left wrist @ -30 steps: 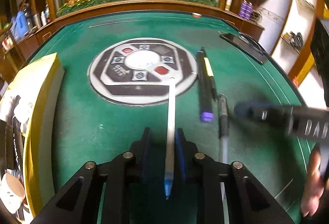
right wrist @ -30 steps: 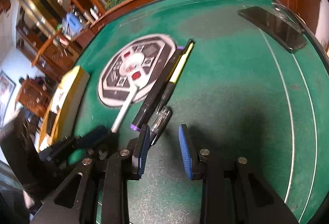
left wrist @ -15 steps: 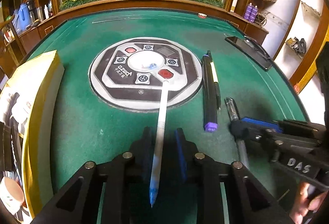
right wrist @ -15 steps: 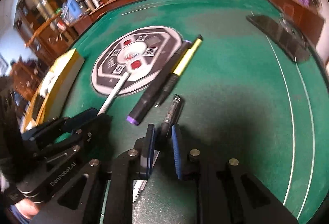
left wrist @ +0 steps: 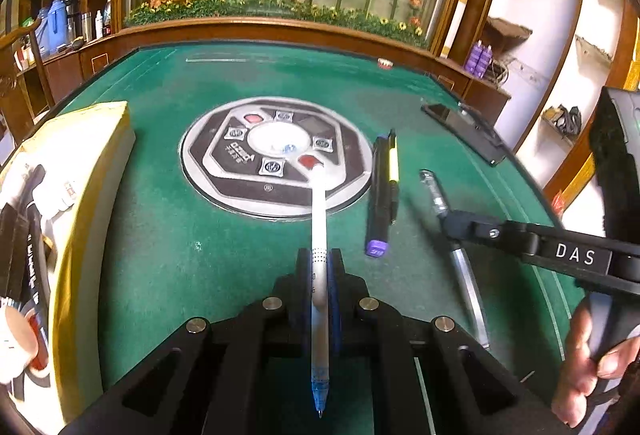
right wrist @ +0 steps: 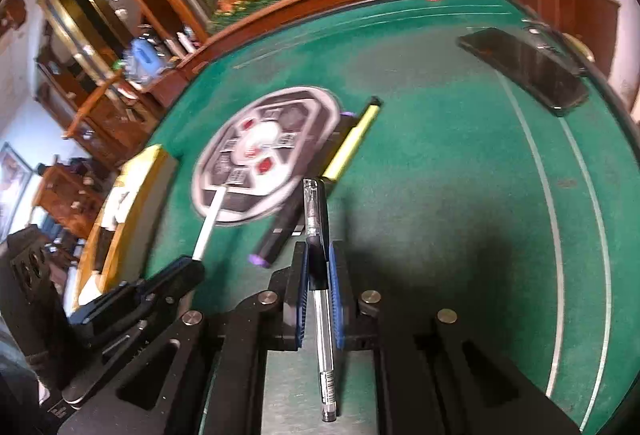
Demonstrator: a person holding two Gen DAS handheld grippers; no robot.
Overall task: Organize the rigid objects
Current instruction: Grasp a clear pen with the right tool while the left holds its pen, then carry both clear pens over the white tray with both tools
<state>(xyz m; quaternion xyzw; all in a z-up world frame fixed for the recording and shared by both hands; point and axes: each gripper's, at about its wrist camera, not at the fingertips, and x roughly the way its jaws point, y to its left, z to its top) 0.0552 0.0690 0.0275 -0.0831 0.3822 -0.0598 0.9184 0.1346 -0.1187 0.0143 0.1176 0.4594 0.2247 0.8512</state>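
Over the green felt table (left wrist: pixel 168 255), the left gripper (left wrist: pixel 320 267) clamps a white pen (left wrist: pixel 319 235) pointing twelve o'clock, the right gripper (right wrist: pixel 318 259) a clear pen (right wrist: pixel 320 311); thin barrels, pinched off-centre, could pivot or slip.

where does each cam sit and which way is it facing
Left wrist: on the left gripper, angled down over the green felt table; its fingers clamp a white pen with a blue tip; the person's hand shows at right.
Right wrist: on the right gripper, angled down likewise; its fingers clamp a clear pen.
Shared: both pens, each other's gripper, the round grey control panel, the purple-capped black marker.
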